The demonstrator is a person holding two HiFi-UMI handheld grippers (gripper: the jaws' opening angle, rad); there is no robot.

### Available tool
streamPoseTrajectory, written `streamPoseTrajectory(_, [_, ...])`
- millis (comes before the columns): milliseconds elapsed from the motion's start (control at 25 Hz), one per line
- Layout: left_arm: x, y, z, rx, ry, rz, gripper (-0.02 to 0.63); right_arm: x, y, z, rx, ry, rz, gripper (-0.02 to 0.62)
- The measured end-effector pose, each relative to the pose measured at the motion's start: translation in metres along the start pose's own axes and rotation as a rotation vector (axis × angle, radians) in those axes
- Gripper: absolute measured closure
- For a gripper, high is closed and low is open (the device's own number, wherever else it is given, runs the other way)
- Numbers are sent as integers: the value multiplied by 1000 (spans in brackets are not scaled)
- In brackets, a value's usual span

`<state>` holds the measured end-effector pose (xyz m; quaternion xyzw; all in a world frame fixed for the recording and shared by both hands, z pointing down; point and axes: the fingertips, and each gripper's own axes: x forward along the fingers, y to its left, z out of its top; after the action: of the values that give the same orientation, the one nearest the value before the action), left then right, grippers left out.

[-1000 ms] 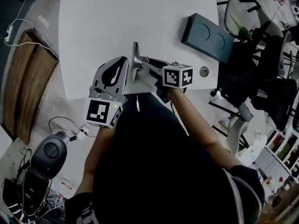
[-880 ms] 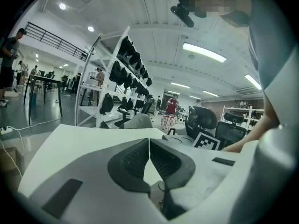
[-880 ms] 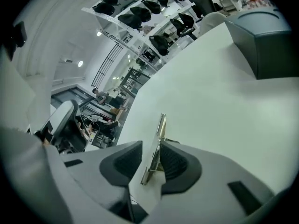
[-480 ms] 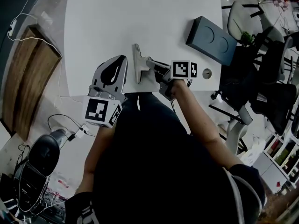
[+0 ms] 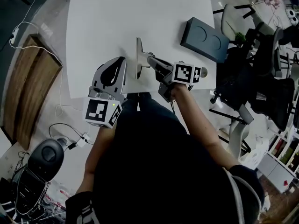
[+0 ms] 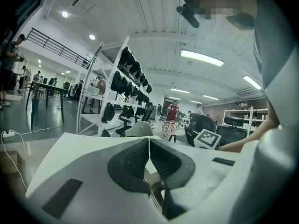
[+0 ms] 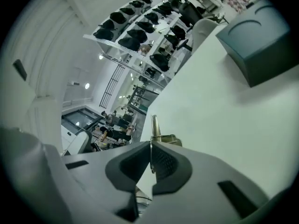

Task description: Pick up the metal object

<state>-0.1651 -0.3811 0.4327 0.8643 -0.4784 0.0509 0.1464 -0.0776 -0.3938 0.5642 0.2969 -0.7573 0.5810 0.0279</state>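
The metal object (image 5: 138,59), a thin flat plate with a small bracket on its right side, stands on edge near the front of the white table (image 5: 107,22). My right gripper (image 5: 150,62) reaches it from the right, its jaws closing down tight with the pads pressed on the metal. In the right gripper view the plate's thin edge (image 7: 154,125) sticks up just past that gripper (image 7: 150,150). Whether the plate is off the table I cannot tell. My left gripper (image 5: 122,60) rests left of the plate, shut and empty (image 6: 148,146).
A dark blue-grey box (image 5: 204,38) lies at the table's right side, also in the right gripper view (image 7: 257,41). Office chairs (image 5: 261,78) crowd the floor on the right. A wooden board (image 5: 28,78) and cables lie on the floor at the left.
My right gripper's jaws have shut on the metal object and its marker cube has turned and shifted a little right. The left gripper has stayed where it was.
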Motion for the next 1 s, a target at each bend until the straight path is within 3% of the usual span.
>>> streamPoseTrajectory(200, [-4, -15, 21, 32, -40, -14, 578, -31, 38, 32, -139, -134, 1, 565])
streamPoseTrajectory(640, [-10, -38, 86, 103, -177, -24, 578, -101, 153, 91, -641, -428, -64, 565])
streamPoseTrajectory(1000, [-27, -50, 148, 193, -297, 4, 578, -146, 231, 112, -871, -651, -55, 565])
